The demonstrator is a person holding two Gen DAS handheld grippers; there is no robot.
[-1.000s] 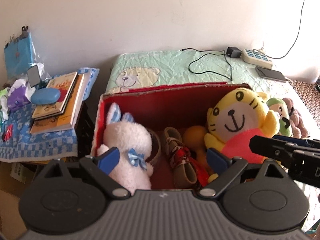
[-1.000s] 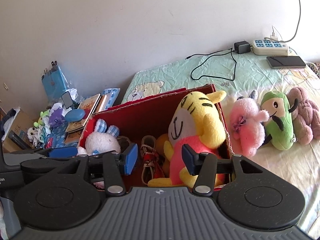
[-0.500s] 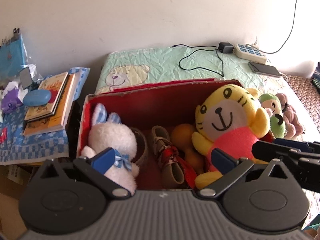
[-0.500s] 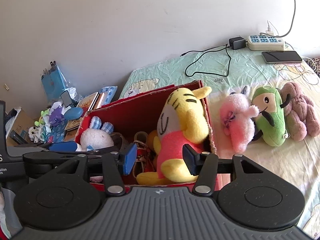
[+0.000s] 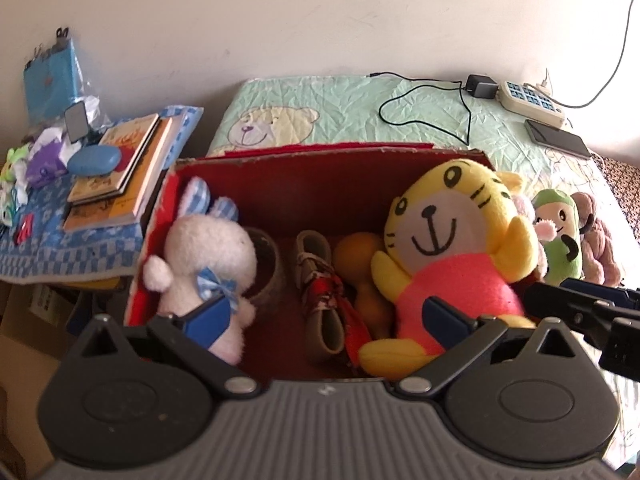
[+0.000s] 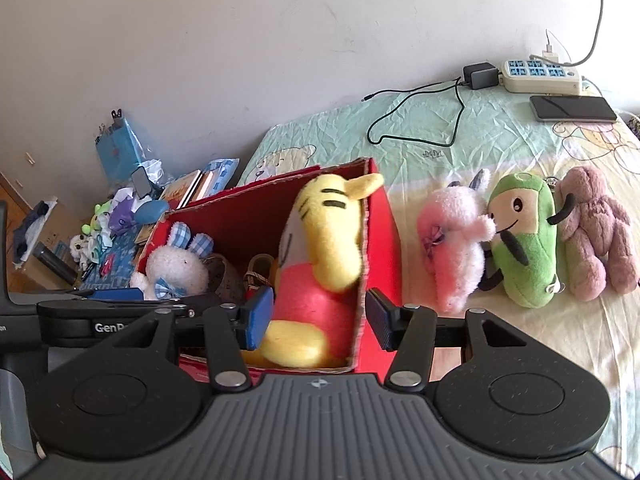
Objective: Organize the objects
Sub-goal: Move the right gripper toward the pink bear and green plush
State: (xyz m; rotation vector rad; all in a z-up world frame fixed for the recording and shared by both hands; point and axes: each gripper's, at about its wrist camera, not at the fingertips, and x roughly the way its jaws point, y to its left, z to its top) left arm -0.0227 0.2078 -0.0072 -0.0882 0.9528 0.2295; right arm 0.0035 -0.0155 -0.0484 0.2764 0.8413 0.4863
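A red cardboard box [image 5: 320, 152] [image 6: 384, 240] stands on the bed. It holds a white bunny [image 5: 208, 252] [image 6: 176, 268], a brown pot [image 5: 264, 268], small shoes [image 5: 320, 304], an orange toy [image 5: 360, 256] and a yellow tiger plush [image 5: 448, 240] [image 6: 324, 248]. Open wide over the box's near edge, my left gripper [image 5: 326, 314] has nothing between its fingers. My right gripper [image 6: 320, 316] is open; it straddles the box's right wall near the tiger without pressing on either. On the bed right of the box lie a pink plush [image 6: 452, 240], a green plush [image 6: 524, 240] [image 5: 560, 232] and a mauve plush [image 6: 596, 232].
Left of the box, a low stand with a blue checked cloth [image 5: 60, 248] carries stacked books [image 5: 120, 172], a blue case [image 5: 94, 160] and clutter. A power strip [image 6: 540, 76], a phone [image 6: 572, 108] and a black cable [image 6: 420, 120] lie on the bed by the wall.
The left jaws have spread wider. Both grippers have slid rightward, so the box sits further left in both views. The toys have not moved.
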